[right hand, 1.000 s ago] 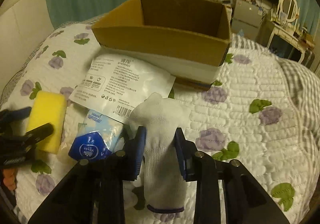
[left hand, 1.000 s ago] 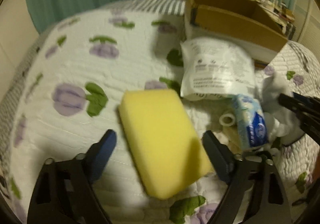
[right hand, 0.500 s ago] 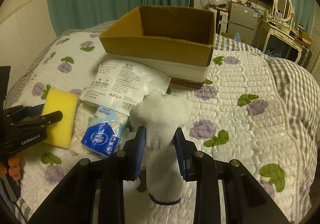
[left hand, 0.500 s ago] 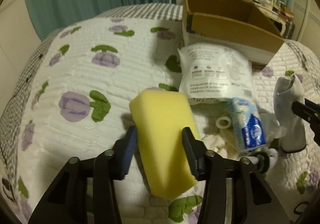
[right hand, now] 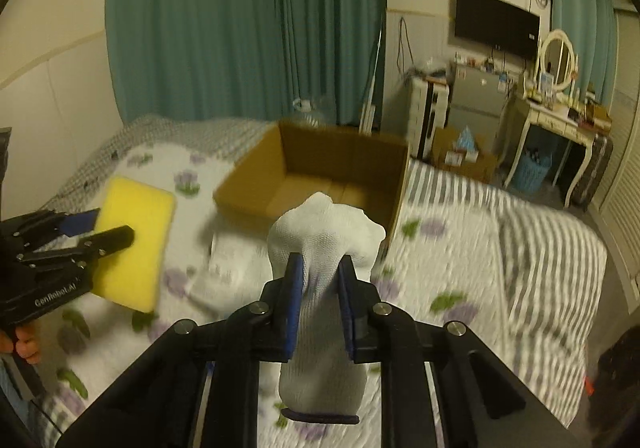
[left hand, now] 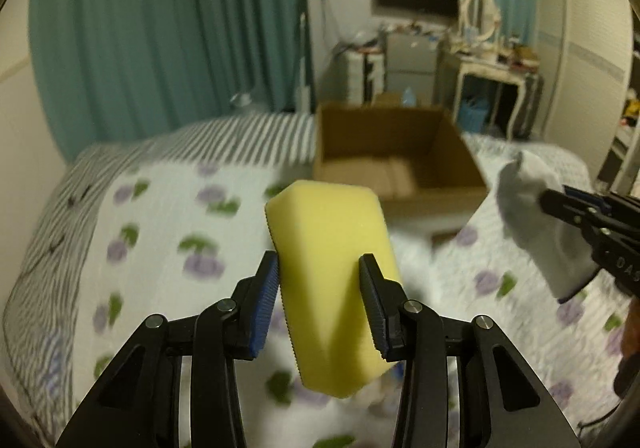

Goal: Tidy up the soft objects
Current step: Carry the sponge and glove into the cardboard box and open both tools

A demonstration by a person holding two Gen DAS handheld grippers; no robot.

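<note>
My left tongs (left hand: 319, 280) — matt black plastic, ribbed blue pads — pinch a porous foam sponge (left hand: 330, 260); my right tongs (right hand: 319, 278) squeeze a knitted cloth glove (right hand: 324, 248). Quilted bedspread (left hand: 152, 232); plain cardboard box (right hand: 320, 172).

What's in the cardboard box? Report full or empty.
Empty: the cardboard box shows only its bare brown floor in both views.

"GenRobot.AI" is printed on the left gripper (right hand: 114, 238)'s black body.
</note>
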